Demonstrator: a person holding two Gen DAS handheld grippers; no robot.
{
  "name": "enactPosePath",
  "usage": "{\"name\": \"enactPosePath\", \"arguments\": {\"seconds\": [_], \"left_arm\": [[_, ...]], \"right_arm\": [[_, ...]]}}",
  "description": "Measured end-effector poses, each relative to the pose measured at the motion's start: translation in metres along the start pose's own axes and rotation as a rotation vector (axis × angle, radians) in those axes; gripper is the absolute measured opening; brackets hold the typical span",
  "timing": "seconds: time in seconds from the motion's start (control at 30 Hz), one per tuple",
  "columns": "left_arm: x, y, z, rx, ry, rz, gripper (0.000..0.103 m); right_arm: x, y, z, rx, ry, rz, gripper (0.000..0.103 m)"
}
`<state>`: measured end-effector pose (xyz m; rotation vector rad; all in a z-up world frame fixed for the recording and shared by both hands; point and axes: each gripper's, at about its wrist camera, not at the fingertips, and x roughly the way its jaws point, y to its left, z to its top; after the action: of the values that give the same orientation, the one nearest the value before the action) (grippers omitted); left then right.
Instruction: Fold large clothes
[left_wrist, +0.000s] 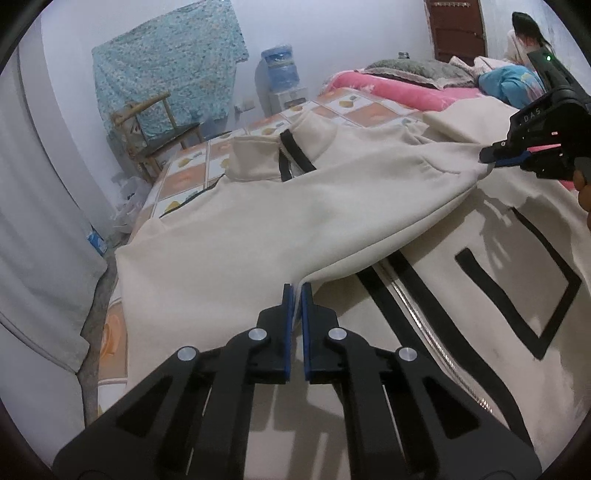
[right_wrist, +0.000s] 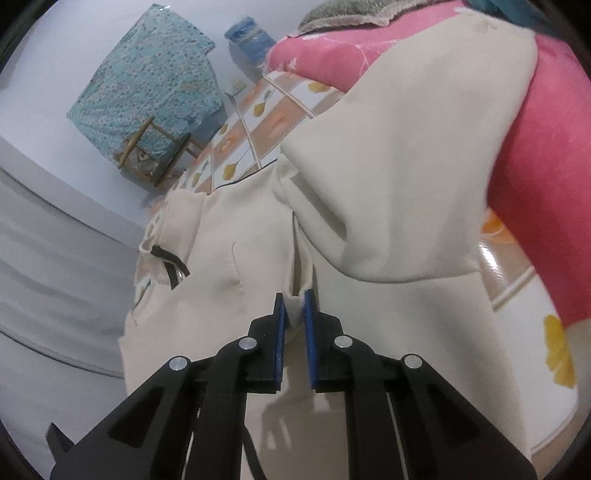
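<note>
Both hand-held grippers, left (left_wrist: 296, 291) and right (right_wrist: 294, 300), clenched the cream fleece jacket's (left_wrist: 236, 221) hem edge on the tile-patterned bed (left_wrist: 184, 177).

We have two views, each from a fisheye camera mounted behind the fingers of one gripper and looking forward and downward along them. The left wrist view sits very near the cream jacket (left_wrist: 258, 221), low over it, and faces the far wall; the right gripper (left_wrist: 493, 157) appears ahead of it to the right. The right wrist view is equally near the same jacket (right_wrist: 388, 184) but strongly tilted. Both views share the jacket, the tiled sheet (left_wrist: 192, 177) (right_wrist: 255, 122), the teal cloth (left_wrist: 166, 66) (right_wrist: 147, 85) and the pink blanket (left_wrist: 399, 92) (right_wrist: 535, 147).
</note>
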<state>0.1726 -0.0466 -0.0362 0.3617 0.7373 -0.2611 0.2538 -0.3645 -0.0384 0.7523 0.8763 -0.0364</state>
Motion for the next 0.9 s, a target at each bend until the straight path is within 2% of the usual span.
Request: {"name": "enactPosePath", "arguments": {"seconds": [0.17,0.27,0.43,0.47,0.57,0.73,0.8,0.9], "left_arm": [[0.014,-0.006,-0.004,0.019,0.061,-0.010,0.004],[0.013,-0.006,-0.006,0.012,0.067,-0.021,0.006],[0.006,0.006,-0.007,-0.057,0.094,-0.073,0.018],[0.000,0.010,-0.007,-0.074,0.081,-0.083,0.024],[-0.019,0.022,-0.010,-0.122,0.040,-0.098,0.040],[-0.041,0.059,-0.013,-0.209,0.053,-0.030,0.050],[-0.056,0.073,-0.009,-0.243,0.034,-0.014,0.066],[-0.078,0.084,0.007,-0.273,-0.013,-0.013,0.083]], "right_arm": [[0.011,-0.009,-0.004,-0.014,0.018,-0.043,0.010],[0.016,-0.016,-0.004,0.001,0.030,-0.041,0.010],[0.014,-0.017,-0.004,-0.008,0.040,-0.046,0.013],[0.011,-0.015,-0.005,-0.024,0.031,-0.063,0.016],[0.000,-0.005,-0.008,-0.093,-0.001,-0.120,0.018],[-0.018,0.007,-0.014,-0.169,0.019,-0.120,0.037],[-0.031,0.011,-0.019,-0.215,0.034,-0.115,0.053],[-0.050,0.016,-0.026,-0.285,0.042,-0.130,0.067]]}}
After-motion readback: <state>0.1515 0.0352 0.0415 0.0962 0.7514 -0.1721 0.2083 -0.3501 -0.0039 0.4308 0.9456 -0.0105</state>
